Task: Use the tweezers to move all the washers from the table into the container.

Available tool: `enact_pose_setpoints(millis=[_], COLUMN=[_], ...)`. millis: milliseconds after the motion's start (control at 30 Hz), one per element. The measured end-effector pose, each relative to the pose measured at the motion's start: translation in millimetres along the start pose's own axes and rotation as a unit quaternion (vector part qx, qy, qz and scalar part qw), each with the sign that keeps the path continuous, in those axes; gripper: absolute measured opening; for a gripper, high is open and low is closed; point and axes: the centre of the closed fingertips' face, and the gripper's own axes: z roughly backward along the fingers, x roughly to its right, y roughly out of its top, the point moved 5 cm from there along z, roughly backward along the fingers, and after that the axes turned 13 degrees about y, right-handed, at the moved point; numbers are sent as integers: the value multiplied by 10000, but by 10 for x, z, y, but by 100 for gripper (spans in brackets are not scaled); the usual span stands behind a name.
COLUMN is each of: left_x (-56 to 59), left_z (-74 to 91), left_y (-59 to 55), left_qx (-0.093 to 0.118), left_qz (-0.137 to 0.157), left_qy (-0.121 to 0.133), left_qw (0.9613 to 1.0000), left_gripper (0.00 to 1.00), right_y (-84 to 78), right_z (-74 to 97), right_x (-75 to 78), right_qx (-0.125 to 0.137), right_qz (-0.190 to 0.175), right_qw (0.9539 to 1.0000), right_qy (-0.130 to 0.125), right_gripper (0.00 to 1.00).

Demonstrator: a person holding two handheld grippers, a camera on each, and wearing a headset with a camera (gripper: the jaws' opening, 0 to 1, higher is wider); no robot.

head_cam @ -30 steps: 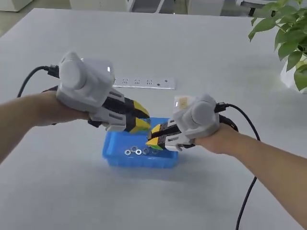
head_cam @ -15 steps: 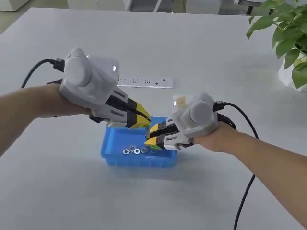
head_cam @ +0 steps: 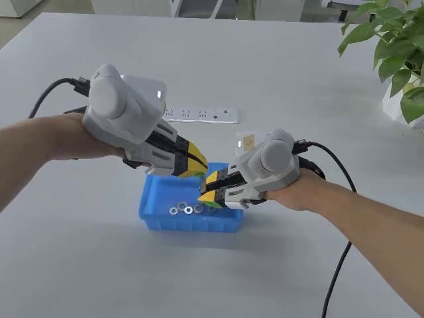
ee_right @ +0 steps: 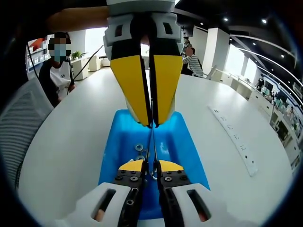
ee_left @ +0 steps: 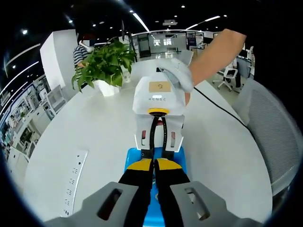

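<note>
Right tool [head_cam: 207,192] stays clenched on the thin metal tweezers [ee_right: 152,146], whose far end the closed left tool [head_cam: 195,165] pinches, both barely moved above the shallow blue plastic container [head_cam: 149,215]. Small silver washers [head_cam: 189,210] lie inside it, so the transfer looks nearly finished.

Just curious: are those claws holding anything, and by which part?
Apparently the tweezers: left gripper and right gripper each shut on one end, above the container.

My left gripper [head_cam: 196,165] and right gripper [head_cam: 207,193] are grey-white with yellow-and-black jaws. The container [head_cam: 154,213] is bright blue, and the washers [head_cam: 187,210] inside it are silver.
</note>
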Motion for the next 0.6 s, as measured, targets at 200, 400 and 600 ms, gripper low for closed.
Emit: enact_pose_setpoints(millis=[200, 400, 600], left_x=[-3, 22, 90], left_z=[105, 230, 370], left_y=[100, 218, 337], left_qx=[30, 43, 22], left_qz=[-6, -76, -173], left_qy=[2, -31, -104], left_qw=[10000, 10000, 9998], left_gripper=[5, 5, 5], right_y=[113, 249, 373], right_z=[75, 145, 215], right_x=[-48, -132, -248], right_qx=[131, 216, 247], right_qz=[21, 53, 112], right_qw=[9999, 9997, 9996], right_qy=[-40, -81, -129], right_gripper=[11, 10, 8])
